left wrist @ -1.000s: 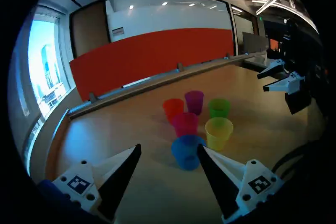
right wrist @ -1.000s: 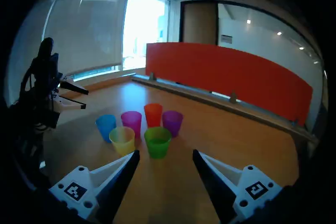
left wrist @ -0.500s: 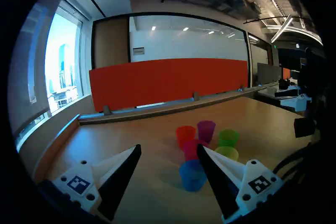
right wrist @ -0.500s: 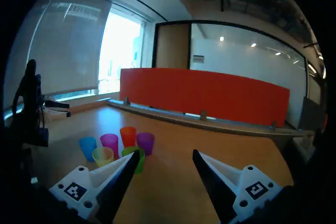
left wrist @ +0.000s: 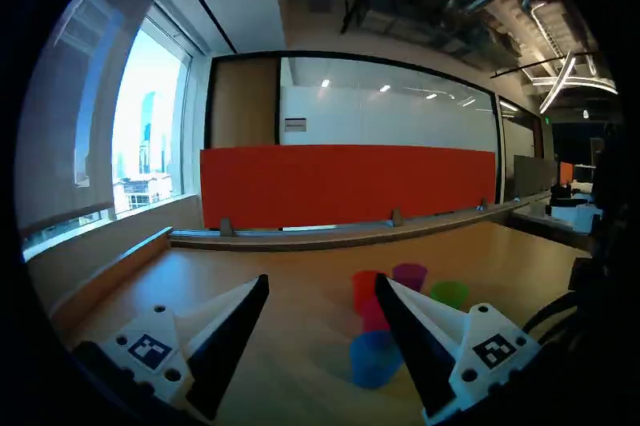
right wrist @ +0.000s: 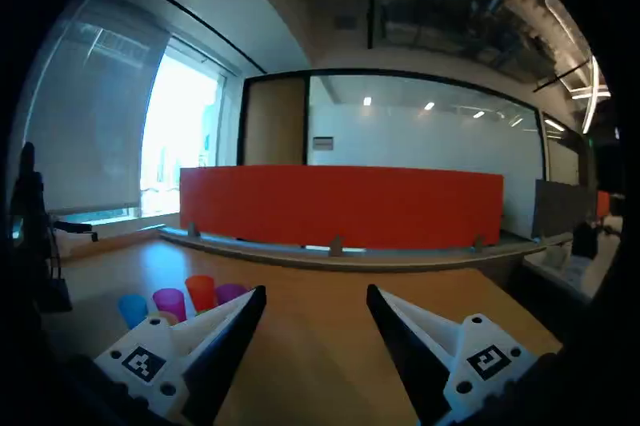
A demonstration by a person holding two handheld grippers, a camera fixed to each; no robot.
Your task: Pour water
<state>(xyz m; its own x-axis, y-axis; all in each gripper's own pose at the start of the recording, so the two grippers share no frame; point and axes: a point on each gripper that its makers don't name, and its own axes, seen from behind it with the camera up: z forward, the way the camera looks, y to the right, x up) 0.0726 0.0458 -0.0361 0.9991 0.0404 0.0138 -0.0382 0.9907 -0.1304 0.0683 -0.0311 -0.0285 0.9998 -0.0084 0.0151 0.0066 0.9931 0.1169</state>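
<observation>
White plastic fingers (left wrist: pixel 448 338) of the left gripper (left wrist: pixel 320 294) stand spread wide, pinching nothing. The right gripper (right wrist: pixel 314 294) is likewise spread and empty.

Just past the left gripper's tips a tight cluster stands on the wooden table (left wrist: pixel 304 266). The blue cup (left wrist: pixel 370 358) is nearest, partly behind one finger, then the pink cup (left wrist: pixel 371 316) and the red cup (left wrist: pixel 365 284). The purple cup (left wrist: pixel 410 274) and green cup (left wrist: pixel 450 292) are farthest back. Whether any of them holds water cannot be told.

The packing is the main hazard. The cups stand so close together that a spread finger reaching for one would likely nudge its neighbour. Light plastic cups slide or tip easily, and a tipped one could spill. In the right gripper view the plastic cups (right wrist: pixel 170 302) sit low and to the left, partly hidden by that gripper's own finger. A reach from there would be off-axis and half blind. Both grippers closing on the same small cluster could also knock into each other.

Both grippers are held roughly level, looking across the table toward the orange-red partition (left wrist: pixel 344 186) rather than down at the cups. The left one is close to the cluster and the right one stands farther off.
</observation>
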